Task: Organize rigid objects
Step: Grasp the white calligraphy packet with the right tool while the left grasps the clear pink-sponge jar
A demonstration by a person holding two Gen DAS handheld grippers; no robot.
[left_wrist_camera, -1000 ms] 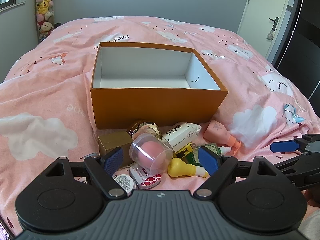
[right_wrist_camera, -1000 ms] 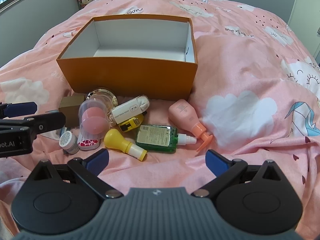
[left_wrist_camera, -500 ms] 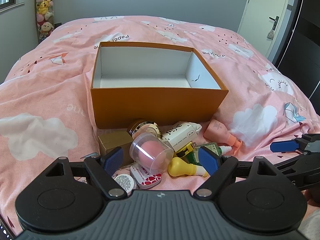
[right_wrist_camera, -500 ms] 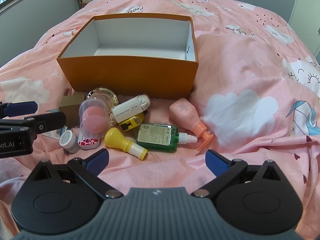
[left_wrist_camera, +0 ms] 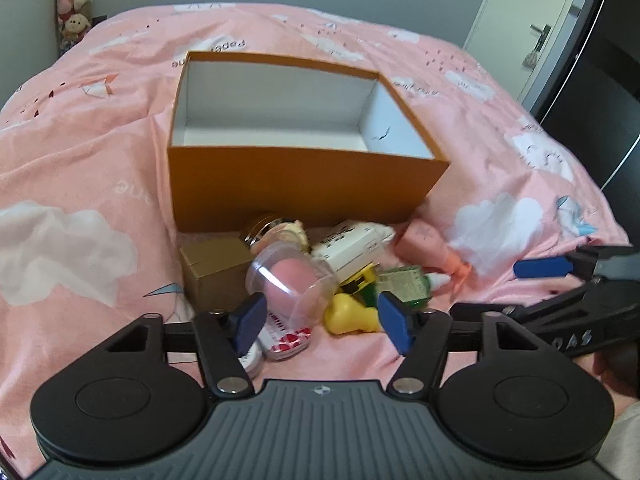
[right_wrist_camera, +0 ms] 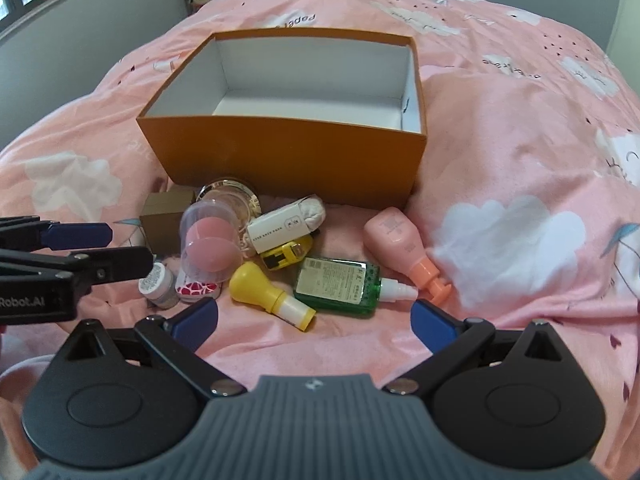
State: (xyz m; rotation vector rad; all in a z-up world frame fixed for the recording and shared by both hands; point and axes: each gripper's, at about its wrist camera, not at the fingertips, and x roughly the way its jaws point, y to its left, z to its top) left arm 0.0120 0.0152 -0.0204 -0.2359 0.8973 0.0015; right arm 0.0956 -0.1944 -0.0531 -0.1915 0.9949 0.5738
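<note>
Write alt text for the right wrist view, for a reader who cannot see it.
An open, empty orange box sits on a pink cloud-print bedspread, with small toiletries piled in front of it: a green bottle, a yellow bottle and a pink pump bottle. The right gripper hovers open before them; the left gripper enters from the left.

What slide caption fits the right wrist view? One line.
Open hand-held gripper facing toiletries heaped before an empty orange box.

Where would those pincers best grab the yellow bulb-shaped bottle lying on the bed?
Probably around the narrow neck of the yellow bottle, coming down from above. It lies on its side, and its round bulb looks wide and slippery, while the neck is slim and straight-sided. The open right gripper is nearest; the green bottle lies close beside it.
</note>
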